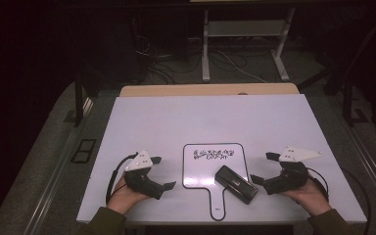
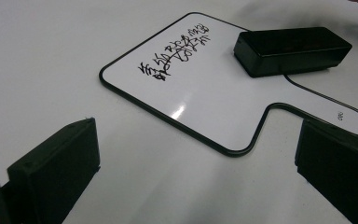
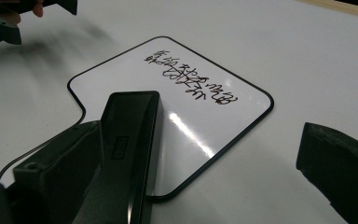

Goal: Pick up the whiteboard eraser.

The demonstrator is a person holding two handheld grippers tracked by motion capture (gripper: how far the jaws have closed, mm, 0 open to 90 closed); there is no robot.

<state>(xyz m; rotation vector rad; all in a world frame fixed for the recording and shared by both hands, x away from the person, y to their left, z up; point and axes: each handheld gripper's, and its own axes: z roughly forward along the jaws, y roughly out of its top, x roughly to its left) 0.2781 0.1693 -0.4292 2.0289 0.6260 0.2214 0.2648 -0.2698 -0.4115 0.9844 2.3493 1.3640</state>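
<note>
A small white paddle-shaped whiteboard (image 1: 200, 171) with a black rim and black scribbles (image 1: 214, 155) lies flat near the table's front edge, handle toward the person. A black eraser block (image 1: 235, 184) rests on its lower right corner. My left gripper (image 1: 162, 173) is open just left of the board, with bare table between its jaws (image 2: 196, 182); the board (image 2: 205, 93) and eraser (image 2: 291, 49) lie ahead of it. My right gripper (image 1: 263, 168) is open just right of the eraser. In the right gripper view (image 3: 198, 186) the eraser (image 3: 128, 140) lies close against the left jaw, ungripped.
The white tabletop (image 1: 176, 117) stretches far beyond the board. A wood-coloured edge (image 1: 208, 89) runs along its back. On the dark floor behind stand a metal desk frame (image 1: 205, 49) and loose cables (image 1: 166, 63). The left gripper (image 3: 9, 14) appears blurred at the top left.
</note>
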